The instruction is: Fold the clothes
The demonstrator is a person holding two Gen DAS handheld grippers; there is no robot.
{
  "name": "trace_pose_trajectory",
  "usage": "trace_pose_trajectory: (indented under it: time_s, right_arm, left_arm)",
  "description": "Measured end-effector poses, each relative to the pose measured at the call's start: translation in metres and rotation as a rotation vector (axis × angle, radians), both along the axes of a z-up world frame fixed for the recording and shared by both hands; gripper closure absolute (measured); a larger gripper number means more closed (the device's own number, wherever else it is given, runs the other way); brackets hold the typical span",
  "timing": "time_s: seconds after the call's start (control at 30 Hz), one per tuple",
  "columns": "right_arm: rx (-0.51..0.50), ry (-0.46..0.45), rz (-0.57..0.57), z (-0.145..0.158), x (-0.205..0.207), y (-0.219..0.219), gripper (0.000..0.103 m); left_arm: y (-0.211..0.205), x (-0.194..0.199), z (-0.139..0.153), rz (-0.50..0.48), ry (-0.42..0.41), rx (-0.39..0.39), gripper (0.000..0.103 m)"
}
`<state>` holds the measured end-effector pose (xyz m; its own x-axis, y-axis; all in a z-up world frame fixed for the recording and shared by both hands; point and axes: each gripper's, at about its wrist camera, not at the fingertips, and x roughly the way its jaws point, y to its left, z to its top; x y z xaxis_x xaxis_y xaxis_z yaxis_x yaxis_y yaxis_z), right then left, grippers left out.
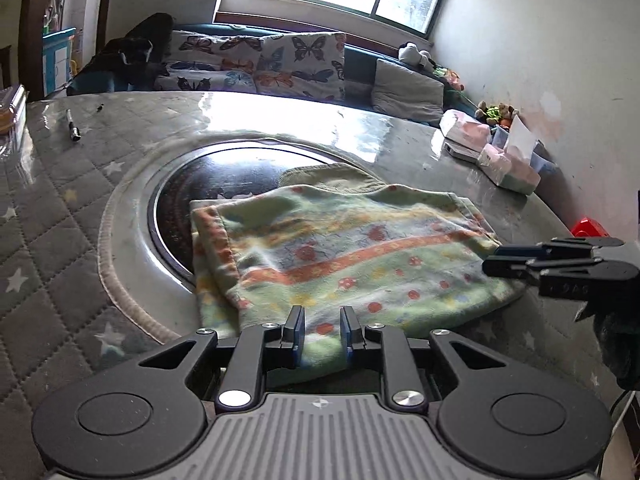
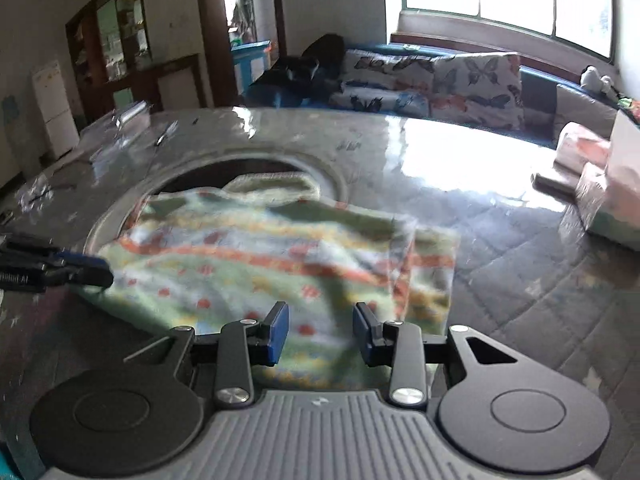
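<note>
Left gripper (image 1: 322, 330): nearest in the left wrist view, over the near edge of the garment; its jaws stand a narrow gap apart, and no cloth seems pinched between the blue pads.
Right gripper (image 2: 320, 334): low over the garment's near edge in its own view; jaws apart, wider than the left pair, empty as far as the blur lets me judge.
Garment (image 1: 352, 248): a fleecy green piece with orange bands and red dots, lying folded and flat on the counter, its left side doubled over into a thicker edge.
Counter (image 1: 60, 240): covered with a grey quilted, star-printed cloth under a glossy clear sheet.
Round inset (image 1: 224, 184): a dark circular panel in the counter; the garment's far left corner overlaps it.
Tissue packs (image 1: 500, 156): pale pink, at the counter's far right, well apart from the garment.
Pen-like object (image 1: 73, 126): far left on the counter.
Butterfly cushions (image 1: 272, 62): behind the counter, under the window.
</note>
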<state>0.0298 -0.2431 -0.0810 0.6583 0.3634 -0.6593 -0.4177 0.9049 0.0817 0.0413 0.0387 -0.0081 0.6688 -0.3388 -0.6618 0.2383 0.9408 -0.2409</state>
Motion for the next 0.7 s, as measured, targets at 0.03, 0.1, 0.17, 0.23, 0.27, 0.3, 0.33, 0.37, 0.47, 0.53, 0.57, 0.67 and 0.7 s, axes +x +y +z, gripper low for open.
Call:
trace_pose_trajectory:
  time_s: [0.03,0.1,0.17,0.23,0.27,0.3,0.33,0.37,0.47,0.53,0.57,0.67,0.7]
  right_arm:
    - [0.010,-0.002,-0.003,0.001,0.003,0.000,0.067]
    - [0.021,0.007,-0.006,-0.002,0.010,0.001,0.067]
    - [0.025,0.029,-0.019,-0.008,0.016,0.000,0.067]
    - [0.037,0.043,-0.027,-0.010,0.017,-0.004,0.067]
    - [0.042,0.050,-0.031,-0.011,0.017,-0.006,0.067]
    - [0.043,0.052,-0.034,-0.011,0.017,-0.007,0.067]
    - [0.036,0.045,-0.032,-0.008,0.016,-0.007,0.067]
    - [0.029,0.036,-0.025,-0.005,0.015,-0.006,0.067]
    - [0.019,0.012,-0.014,0.001,0.019,0.000,0.066]
    - [0.027,0.013,-0.015,0.001,0.026,0.002,0.066]
    - [0.028,0.018,-0.018,-0.002,0.030,0.003,0.066]
    - [0.014,0.045,-0.036,-0.012,0.039,0.002,0.065]
    - [0.017,0.045,-0.040,-0.012,0.041,0.001,0.065]
  left_arm:
    - [0.001,0.000,0.000,0.005,0.000,-0.001,0.082]
    - [0.004,0.000,-0.002,0.013,0.006,-0.005,0.082]
    - [0.006,-0.001,-0.004,0.018,0.012,-0.010,0.082]
    - [0.009,-0.003,-0.003,0.021,0.011,-0.014,0.082]
    - [0.010,-0.004,-0.002,0.024,0.009,-0.013,0.082]
    - [0.011,-0.005,0.000,0.028,0.007,-0.009,0.082]
    - [0.012,-0.005,0.001,0.032,0.004,-0.008,0.082]
    - [0.012,-0.004,0.003,0.035,0.000,-0.009,0.082]
    - [0.014,0.002,0.002,0.052,0.005,-0.001,0.082]
    - [0.015,0.006,-0.001,0.065,0.012,0.008,0.082]
    - [0.016,0.006,-0.004,0.072,0.018,0.014,0.082]
    - [0.021,0.005,-0.006,0.082,0.025,0.008,0.082]
    - [0.022,0.004,-0.006,0.085,0.025,0.005,0.082]
